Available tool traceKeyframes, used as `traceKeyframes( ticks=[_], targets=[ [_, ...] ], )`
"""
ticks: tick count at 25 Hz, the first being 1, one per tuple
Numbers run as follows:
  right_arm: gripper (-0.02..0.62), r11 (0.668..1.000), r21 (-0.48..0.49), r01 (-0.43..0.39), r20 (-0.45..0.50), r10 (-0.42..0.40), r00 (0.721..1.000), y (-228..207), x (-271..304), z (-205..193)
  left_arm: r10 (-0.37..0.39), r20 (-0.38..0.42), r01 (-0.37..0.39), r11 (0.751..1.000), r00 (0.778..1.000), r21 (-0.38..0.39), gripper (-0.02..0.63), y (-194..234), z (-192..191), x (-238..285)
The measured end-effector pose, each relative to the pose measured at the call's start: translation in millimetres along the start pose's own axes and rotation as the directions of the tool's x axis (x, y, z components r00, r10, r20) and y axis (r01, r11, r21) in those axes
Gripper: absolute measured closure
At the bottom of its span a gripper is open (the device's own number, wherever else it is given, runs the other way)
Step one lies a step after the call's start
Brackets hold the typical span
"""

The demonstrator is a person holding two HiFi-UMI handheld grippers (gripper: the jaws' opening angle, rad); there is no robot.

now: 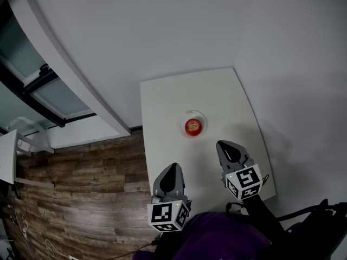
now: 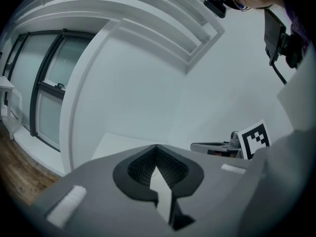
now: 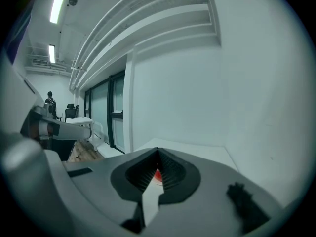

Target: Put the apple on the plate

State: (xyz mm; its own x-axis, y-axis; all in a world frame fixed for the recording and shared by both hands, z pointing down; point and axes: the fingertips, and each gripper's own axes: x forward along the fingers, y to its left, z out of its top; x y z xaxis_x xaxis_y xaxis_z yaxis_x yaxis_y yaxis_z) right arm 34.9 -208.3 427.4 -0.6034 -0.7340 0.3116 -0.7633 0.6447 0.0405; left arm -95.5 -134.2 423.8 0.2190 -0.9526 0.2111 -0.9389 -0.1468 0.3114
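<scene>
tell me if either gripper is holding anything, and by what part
Nothing is held. The left gripper and right gripper both have jaws together and empty; the apple sits on the plate, apart from both.

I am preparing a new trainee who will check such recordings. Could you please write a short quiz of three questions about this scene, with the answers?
1. True or false: the apple lies on the plate.
2. What does the plate stand on? A) the white table B) a wooden floor C) a window sill
3. Fill in: the left gripper and the right gripper both have their jaws ____, with nothing held.
Key: 1 true; 2 A; 3 shut.
</scene>
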Motion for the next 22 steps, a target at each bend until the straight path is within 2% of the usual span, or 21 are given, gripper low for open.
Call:
traceKeyframes(
  ticks=[22],
  targets=[
    [0.584, 1.0, -0.024, -0.002, 0.008, 0.002, 1.0, 0.0, 0.5, 6.2, -0.001, 0.007, 0.001, 1.0, 1.0, 0.004, 0.601, -1.0, 1.7, 1.6]
  ],
)
